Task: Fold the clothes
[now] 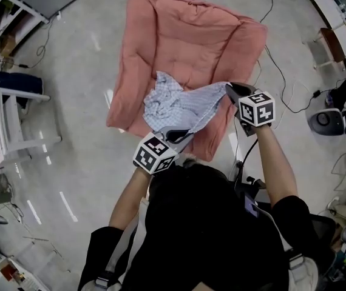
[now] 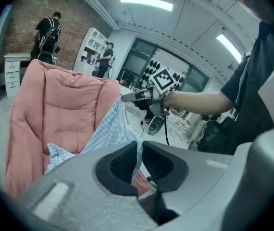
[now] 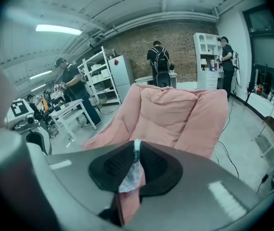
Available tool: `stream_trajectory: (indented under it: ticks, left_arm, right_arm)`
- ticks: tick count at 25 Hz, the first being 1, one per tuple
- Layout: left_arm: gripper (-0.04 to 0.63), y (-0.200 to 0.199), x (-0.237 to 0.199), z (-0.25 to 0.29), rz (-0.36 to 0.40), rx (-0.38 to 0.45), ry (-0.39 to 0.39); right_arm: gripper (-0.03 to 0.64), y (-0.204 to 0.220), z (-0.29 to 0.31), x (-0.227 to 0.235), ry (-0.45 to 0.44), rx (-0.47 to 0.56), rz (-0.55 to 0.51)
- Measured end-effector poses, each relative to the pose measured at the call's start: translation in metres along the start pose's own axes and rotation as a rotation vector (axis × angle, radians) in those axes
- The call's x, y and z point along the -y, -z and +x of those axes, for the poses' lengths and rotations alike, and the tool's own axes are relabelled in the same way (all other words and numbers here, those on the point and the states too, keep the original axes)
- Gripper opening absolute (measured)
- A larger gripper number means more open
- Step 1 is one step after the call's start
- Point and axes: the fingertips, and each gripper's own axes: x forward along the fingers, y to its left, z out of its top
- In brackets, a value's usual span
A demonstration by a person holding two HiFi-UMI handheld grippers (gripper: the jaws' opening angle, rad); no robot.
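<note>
You are gripping the shirt point(image 1: 179, 107) with both tools. The left gripper point(image 2: 139, 147) is pinching a thin fold of checked cloth between its closed pads, and the right gripper point(image 3: 137, 147) is clamped the same way on another bit of the same edge, with a scrap of cloth poking out at its tips.

The edge you are holding is running taut from one gripper to the other. Your right gripper is reaching further out from your body, and your left is sitting closer in and lower. So the held edge is slanting away from you, not lying square across your front.

The rest of the shirt is trailing ahead of the left gripper and off to the left of the right one. It is ending in a bunched heap that is resting on the pink cushion point(image 1: 185, 35). The shirt's long axis is therefore pointing from the held edge out to your left, toward that heap.

The heap seems to be the part that is deciding the next move. It is looking too crumpled to fold over cleanly. You are probably needing to draw the held edge back, away from the heap, to flatten the cloth on the cushion. The left gripper is the nearer one to the heap.
</note>
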Motion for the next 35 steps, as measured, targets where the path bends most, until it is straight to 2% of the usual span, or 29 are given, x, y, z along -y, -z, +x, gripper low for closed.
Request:
stream_trajectory:
  ticks: [4,9,17,23,26,28,31,33,35]
  left_arm:
    - [0.038,0.0,0.003,-0.012,-0.012,0.04,-0.026]
    - [0.038,-0.004,0.029,0.003,0.002,0.026,0.023]
    - [0.038,0.005,0.073,0.062,0.063,-0.086,0.183]
    - [0.038,0.019,0.115,0.114,0.125,-0.194,0.328]
    - [0.038,0.028,0.134,0.144,0.147,-0.246,0.383]
    - [0.038,0.037,0.143,0.162,0.139,-0.277,0.411]
    - [0.038,0.048,0.154,0.187,0.088,-0.304,0.439]
    - [0.038,0.056,0.158,0.203,0.054,-0.313,0.44]
    - [0.04,0.065,0.158,0.218,0.058,-0.321,0.42]
  right_arm:
    - [0.043,-0.007,0.0,-0.013,-0.013,0.009,-0.034]
    - [0.044,0.0,-0.017,-0.001,-0.001,-0.022,-0.054]
    - [0.044,0.058,-0.046,0.052,0.079,-0.078,0.006]
    - [0.044,0.108,-0.067,0.101,0.135,-0.139,0.093]
    - [0.044,0.131,-0.071,0.118,0.158,-0.163,0.092]
    - [0.044,0.144,-0.072,0.127,0.176,-0.181,0.076]
    - [0.044,0.163,-0.072,0.14,0.201,-0.209,0.046]
    - [0.044,0.175,-0.069,0.148,0.213,-0.227,0.037]
    - [0.044,0.188,-0.064,0.155,0.224,-0.241,0.037]
